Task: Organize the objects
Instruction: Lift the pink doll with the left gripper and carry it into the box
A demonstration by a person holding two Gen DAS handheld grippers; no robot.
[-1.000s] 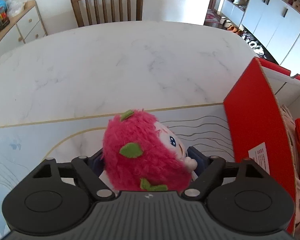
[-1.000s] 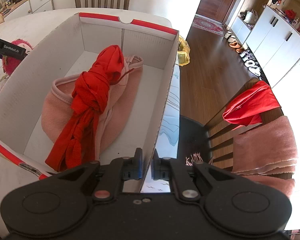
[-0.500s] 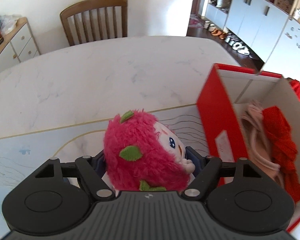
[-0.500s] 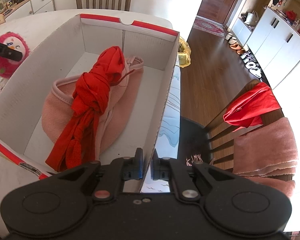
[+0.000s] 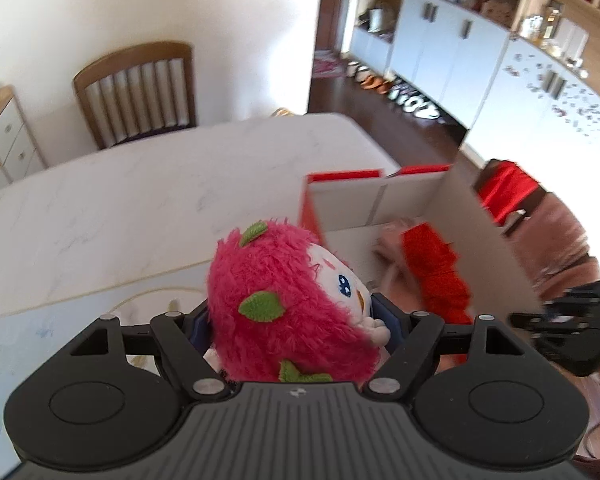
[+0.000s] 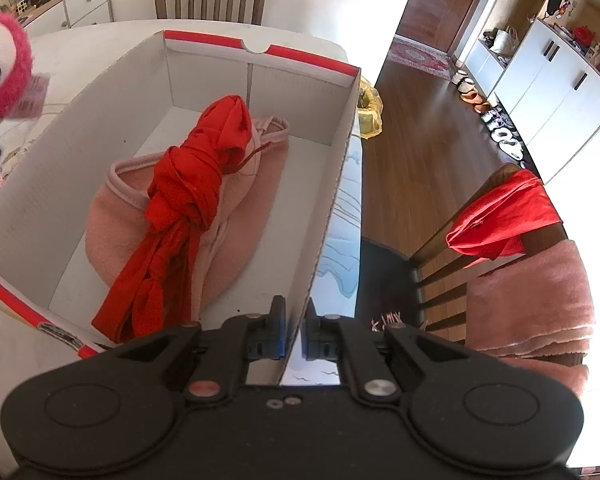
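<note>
My left gripper (image 5: 296, 320) is shut on a fuzzy pink plush doll (image 5: 284, 300) with green leaves and holds it in the air beside the left wall of a red and white cardboard box (image 6: 342, 140). The doll also shows at the far left of the right wrist view (image 6: 2, 76). Inside the box lie a knotted red cloth (image 6: 192, 184) and a pink fabric piece (image 6: 236, 236). My right gripper (image 6: 294, 332) is shut on the box's right wall near its front corner. The box also shows in the left wrist view (image 5: 384, 200).
The box stands on a white marble table (image 5: 140, 200) with a pale printed mat (image 6: 346, 248) at its edge. A wooden chair (image 5: 136, 92) stands at the far side. Another chair (image 6: 512, 240), draped with red and pink cloths, stands right of the box.
My left gripper has risen and swung right with the doll, so the box's inside now shows in its view. The right gripper and the box have stayed put.
</note>
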